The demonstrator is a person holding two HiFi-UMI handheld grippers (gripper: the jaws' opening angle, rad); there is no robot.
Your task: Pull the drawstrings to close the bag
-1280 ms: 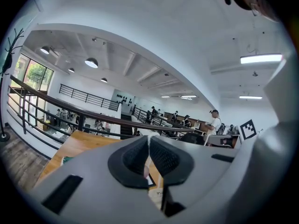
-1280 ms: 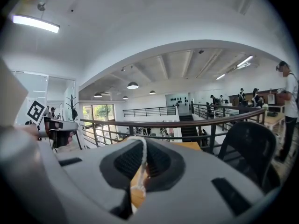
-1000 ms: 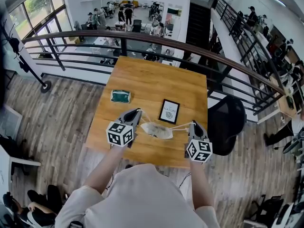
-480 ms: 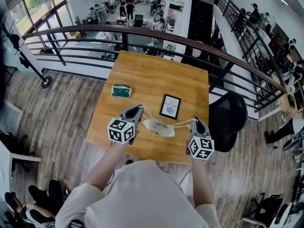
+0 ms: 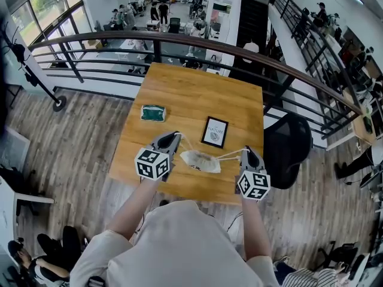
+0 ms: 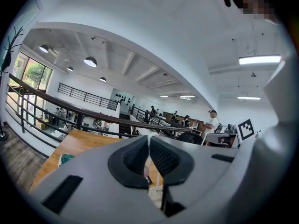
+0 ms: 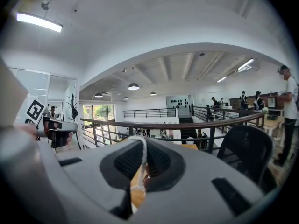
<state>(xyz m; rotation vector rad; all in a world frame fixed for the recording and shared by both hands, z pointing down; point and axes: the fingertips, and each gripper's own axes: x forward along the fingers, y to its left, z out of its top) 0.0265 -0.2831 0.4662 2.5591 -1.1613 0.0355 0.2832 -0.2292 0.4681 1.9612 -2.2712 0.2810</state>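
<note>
**Pulling on both cords, closure looking nearly finished**

The left gripper (image 5: 173,138) is clenching the left drawstring (image 5: 182,143), its jaws pressed together on the thin cord. The right gripper (image 5: 246,153) is clamping the right drawstring (image 5: 230,155), which is showing white between its pads in the right gripper view. The bag (image 5: 200,161) is lying crumpled on the table (image 5: 191,94) near its front edge, between the two grippers, with cords stretching out to either side. Gripping seems done and the pull well along. Whether the mouth is fully gathered is not showing clearly, so a last outward tug is probably remaining.
</note>
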